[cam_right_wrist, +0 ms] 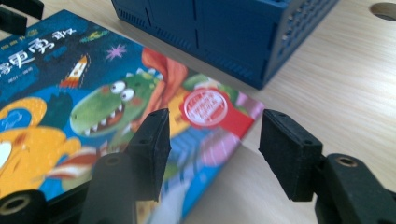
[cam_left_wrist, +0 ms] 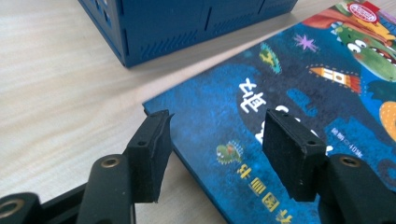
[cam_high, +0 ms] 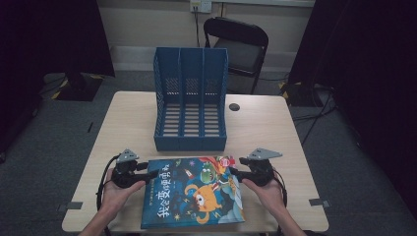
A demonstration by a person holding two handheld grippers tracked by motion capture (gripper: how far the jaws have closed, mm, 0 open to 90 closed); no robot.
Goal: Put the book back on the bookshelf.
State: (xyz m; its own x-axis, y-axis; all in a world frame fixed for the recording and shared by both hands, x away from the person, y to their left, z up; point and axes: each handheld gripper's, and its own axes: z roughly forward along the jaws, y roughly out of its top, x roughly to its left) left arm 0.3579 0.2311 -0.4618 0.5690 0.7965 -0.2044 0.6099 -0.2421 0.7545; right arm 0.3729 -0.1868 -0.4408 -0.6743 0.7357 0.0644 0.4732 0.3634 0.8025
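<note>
A children's picture book with a blue cover, a green dinosaur and an orange creature lies flat near the table's front edge. My left gripper is open at the book's far left corner; in the left gripper view the book has its left edge between the spread jaws of that gripper. My right gripper is open at the book's far right corner. In the right gripper view the jaws of my right gripper straddle the right edge of the book by a red seal.
A blue three-slot file holder stands just beyond the book at mid-table, open toward me. A cable hole sits to its right. A black folding chair stands behind the wooden table.
</note>
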